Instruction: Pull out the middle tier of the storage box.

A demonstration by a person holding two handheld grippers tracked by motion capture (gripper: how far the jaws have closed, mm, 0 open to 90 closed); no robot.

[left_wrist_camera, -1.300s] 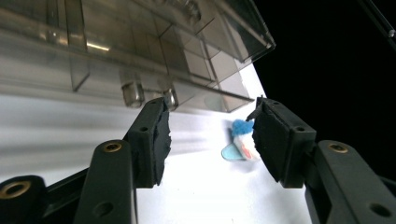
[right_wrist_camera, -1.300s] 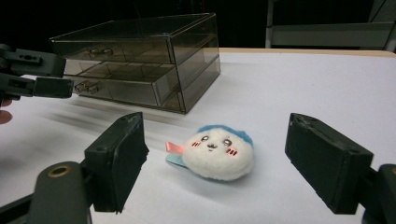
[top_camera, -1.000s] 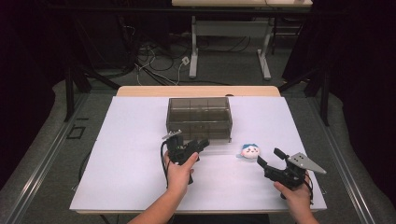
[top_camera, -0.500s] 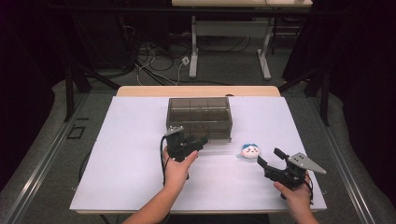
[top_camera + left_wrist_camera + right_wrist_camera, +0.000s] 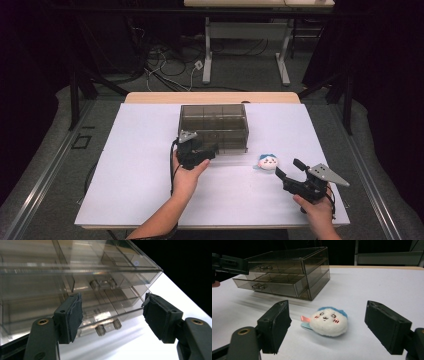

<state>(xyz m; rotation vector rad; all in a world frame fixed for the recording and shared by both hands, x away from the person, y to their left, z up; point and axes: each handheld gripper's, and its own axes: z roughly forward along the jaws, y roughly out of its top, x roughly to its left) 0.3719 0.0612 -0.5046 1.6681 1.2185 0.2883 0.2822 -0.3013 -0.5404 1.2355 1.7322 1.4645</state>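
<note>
The right gripper (image 5: 325, 330) sits nearest the person with its fingers (image 5: 277, 325) wide apart and empty, and the plush (image 5: 328, 321) lies on the tabletop (image 5: 387, 290) just beyond them, roughly centred in the gap but untouched. From here a straight closing would likely pinch air or clip only the near edge; the soft round toy could then roll or squirt out sideways, and its small pink tag could be all that gets caught, so the fingers probably need to go further forward first. Relative to the drawer box (image 5: 214, 127), the plush rests off the box's front right corner, near it but apart. Farther in, the left gripper (image 5: 112, 315) has its fingers (image 5: 73, 315) spread too, holding nothing, hovering right in front of the box's lower drawer, whose small clear knobs (image 5: 107, 327) sit between and just past the pads. The risk there, as I judge it, is that the knobs are small and slick: a grip that misses them, or a pull at an angle, could slip off or drag the whole light box across the tabletop rather than slide the drawer out
</note>
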